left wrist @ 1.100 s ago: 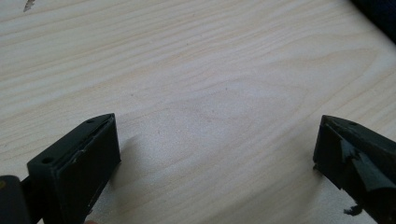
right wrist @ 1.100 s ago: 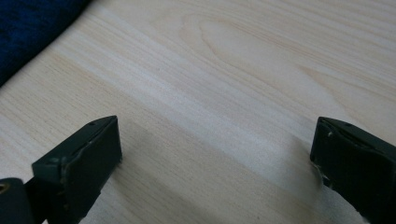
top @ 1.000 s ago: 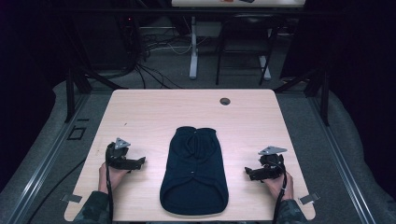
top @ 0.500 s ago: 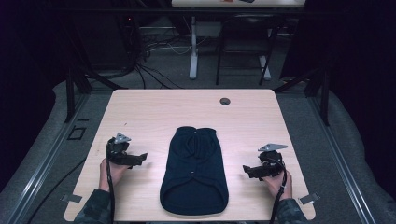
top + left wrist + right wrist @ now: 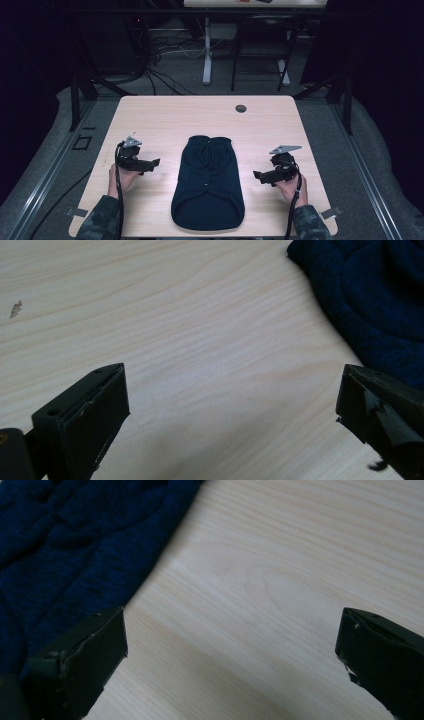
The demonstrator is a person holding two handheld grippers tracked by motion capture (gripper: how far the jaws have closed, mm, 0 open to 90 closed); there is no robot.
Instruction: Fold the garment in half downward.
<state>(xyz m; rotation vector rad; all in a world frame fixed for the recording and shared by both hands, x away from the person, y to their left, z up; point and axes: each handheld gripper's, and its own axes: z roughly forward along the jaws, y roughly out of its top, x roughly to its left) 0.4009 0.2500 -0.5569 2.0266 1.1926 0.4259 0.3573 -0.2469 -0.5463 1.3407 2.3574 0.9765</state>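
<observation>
A dark blue knitted garment lay flat mid-worktop. Left tongs and right tongs flanked it, both wide and empty. This looked like the approach; next, each likely needed an edge.

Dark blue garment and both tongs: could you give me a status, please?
Left tongs open, right tongs open. Dark blue garment flat between them, untouched. Nothing in the way.

Left tongs, right tongs: jaws wide apart.
</observation>
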